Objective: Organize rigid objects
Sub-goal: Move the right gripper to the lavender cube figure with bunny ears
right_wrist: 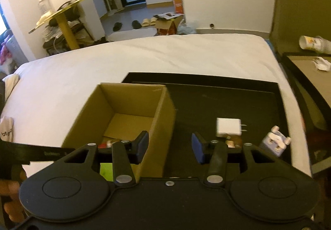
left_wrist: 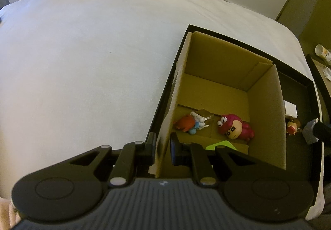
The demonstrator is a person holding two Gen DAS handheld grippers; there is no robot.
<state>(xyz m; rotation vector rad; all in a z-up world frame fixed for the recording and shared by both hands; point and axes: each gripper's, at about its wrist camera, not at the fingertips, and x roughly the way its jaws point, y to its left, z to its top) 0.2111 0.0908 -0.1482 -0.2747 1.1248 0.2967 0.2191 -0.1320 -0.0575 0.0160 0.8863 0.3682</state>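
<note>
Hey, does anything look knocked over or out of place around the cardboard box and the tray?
Mostly the toys. Inside the cardboard box, the pink figure and the orange and blue figure lie on their sides instead of standing. On the black tray, a white charger plug and a small bluish toy still lie loose outside the box.

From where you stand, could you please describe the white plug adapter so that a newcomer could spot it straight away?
Find the black tray on the white bed, then look on its floor just right of the cardboard box. The white plug adapter lies there: a plain white cube with two metal prongs pointing right, unlike the small toy figures beside it.
</note>
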